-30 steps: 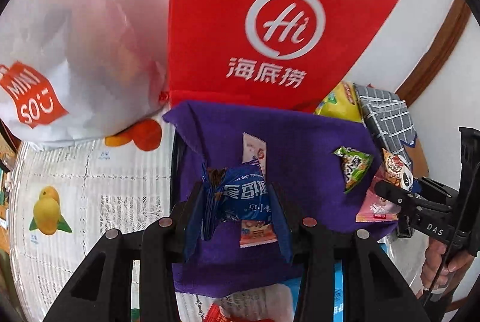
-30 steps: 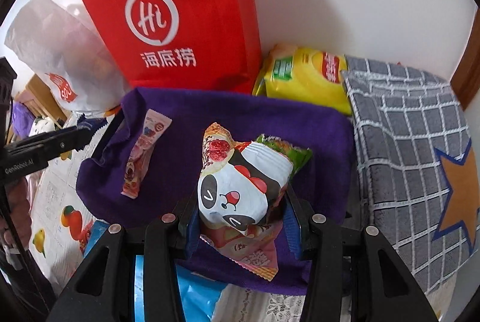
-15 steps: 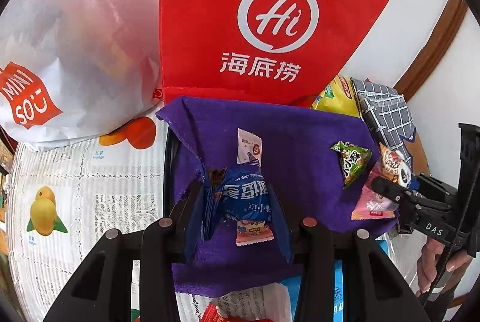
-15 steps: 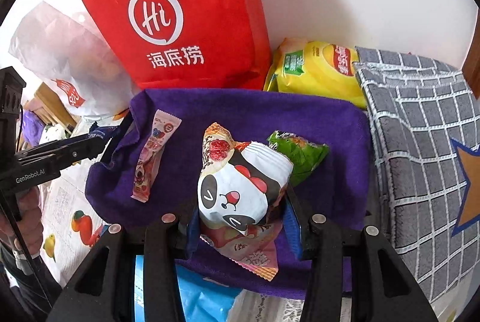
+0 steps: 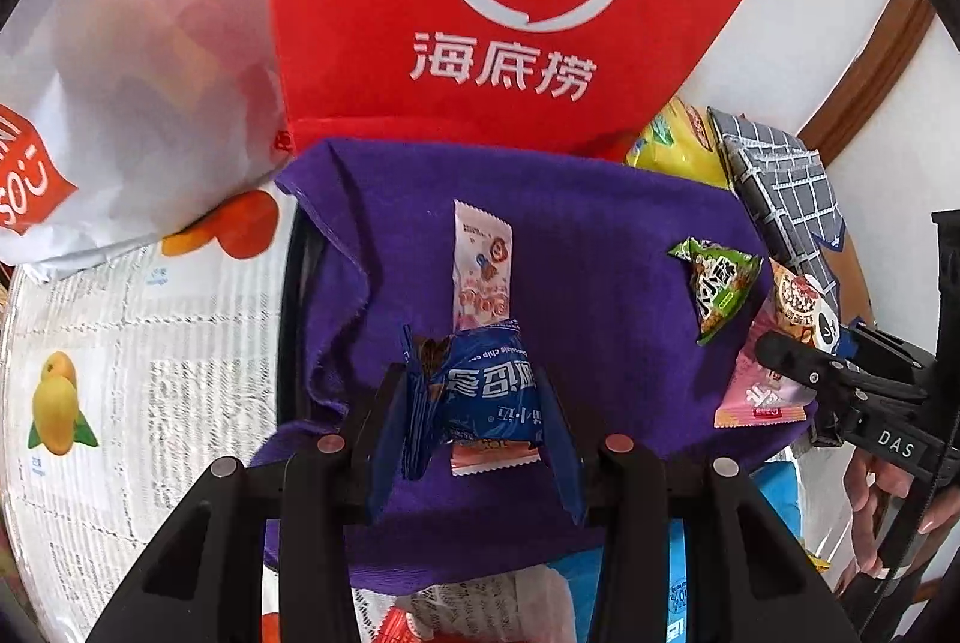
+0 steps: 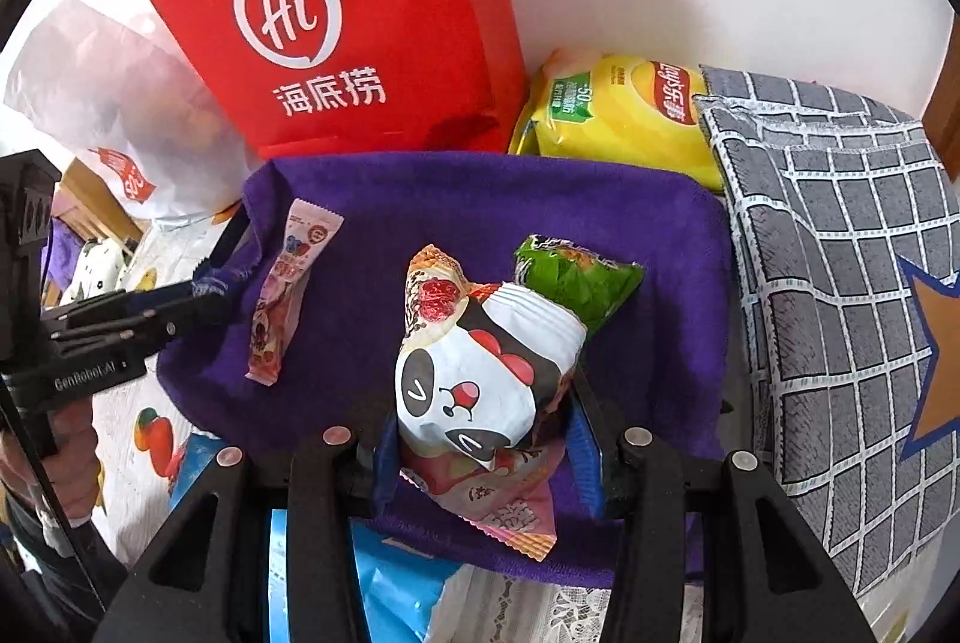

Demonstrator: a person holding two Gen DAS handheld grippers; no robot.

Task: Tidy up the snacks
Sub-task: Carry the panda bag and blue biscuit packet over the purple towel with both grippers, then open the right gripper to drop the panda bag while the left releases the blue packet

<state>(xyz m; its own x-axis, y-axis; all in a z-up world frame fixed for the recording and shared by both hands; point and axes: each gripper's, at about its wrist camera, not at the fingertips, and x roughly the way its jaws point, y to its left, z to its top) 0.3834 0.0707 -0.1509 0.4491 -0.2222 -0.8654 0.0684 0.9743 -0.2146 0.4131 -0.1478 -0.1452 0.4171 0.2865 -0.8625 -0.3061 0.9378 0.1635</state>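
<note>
My left gripper (image 5: 474,403) is shut on a blue snack packet (image 5: 480,394) and holds it over the near left part of a purple cloth (image 5: 588,235). My right gripper (image 6: 486,433) is shut on a panda-print snack bag (image 6: 480,379) over the cloth's near right part (image 6: 480,199). A long pink and white sachet (image 5: 482,265) lies on the cloth, partly behind the blue packet; it also shows in the right wrist view (image 6: 288,295). A green packet (image 6: 576,283) and a pink packet (image 6: 510,511) lie on the cloth by the panda bag.
A red Haidilao bag (image 5: 510,1) and a white Miniso bag (image 5: 120,103) stand at the back. A yellow chip bag (image 6: 624,115) and a grey checked cushion (image 6: 840,253) are on the right. A fruit-print tablecloth (image 5: 120,343) lies on the left, and a light blue packet (image 6: 390,583) is near.
Both grippers have moved forward toward the cloth and the red bag, still holding their packets. The sachet, green and pink packets have not moved on the cloth.
</note>
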